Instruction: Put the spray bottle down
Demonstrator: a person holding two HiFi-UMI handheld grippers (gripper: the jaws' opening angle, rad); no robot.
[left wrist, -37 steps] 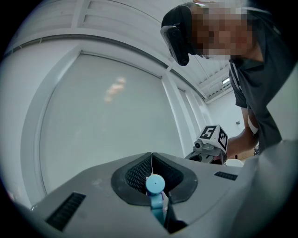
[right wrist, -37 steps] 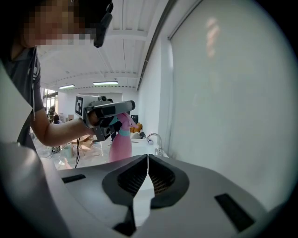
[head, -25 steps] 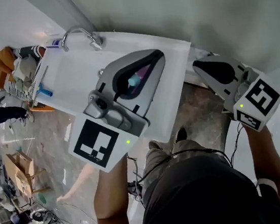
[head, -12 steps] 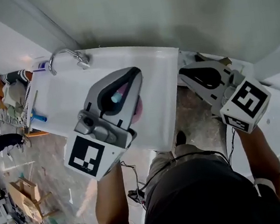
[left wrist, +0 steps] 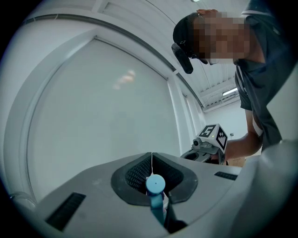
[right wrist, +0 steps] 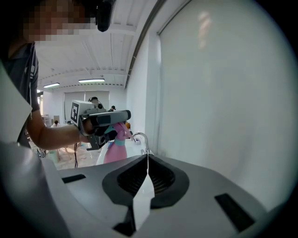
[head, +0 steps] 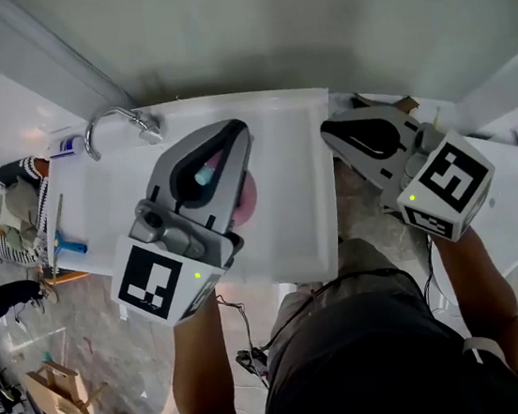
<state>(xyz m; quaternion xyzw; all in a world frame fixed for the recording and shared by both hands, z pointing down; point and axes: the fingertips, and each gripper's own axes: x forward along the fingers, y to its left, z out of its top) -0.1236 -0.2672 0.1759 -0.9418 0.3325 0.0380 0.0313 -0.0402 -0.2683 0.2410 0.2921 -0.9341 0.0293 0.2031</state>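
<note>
We see the L gripper (head: 231, 137), grey w/ a marker cube at its rear, held out about level over the white rectangular sink basin (head: 284, 141). Its jaws are closed right down, tips meeting. They clamp the pink plastic spray bottle (head: 247, 198) near its top: the teal nozzle cap sits in the hollow just behind the tips, and the pink body hangs below the gripper.

In the R gripper view the bottle is roughly upright under the L gripper, w/ the curved chrome tap (head: 144, 125) just beyond it. So the bottle is over the basin, right of the tap in the head view. Its base is hidden, so we can't tell if it touches the basin.

The R gripper (head: 327, 132) is off the basin's right edge, apart from the bottle, pointing a bit downward. Its jaws are also together at the tips, gripping nothing we can make out. Only a white sliver shows thru the gap behind them.
</note>
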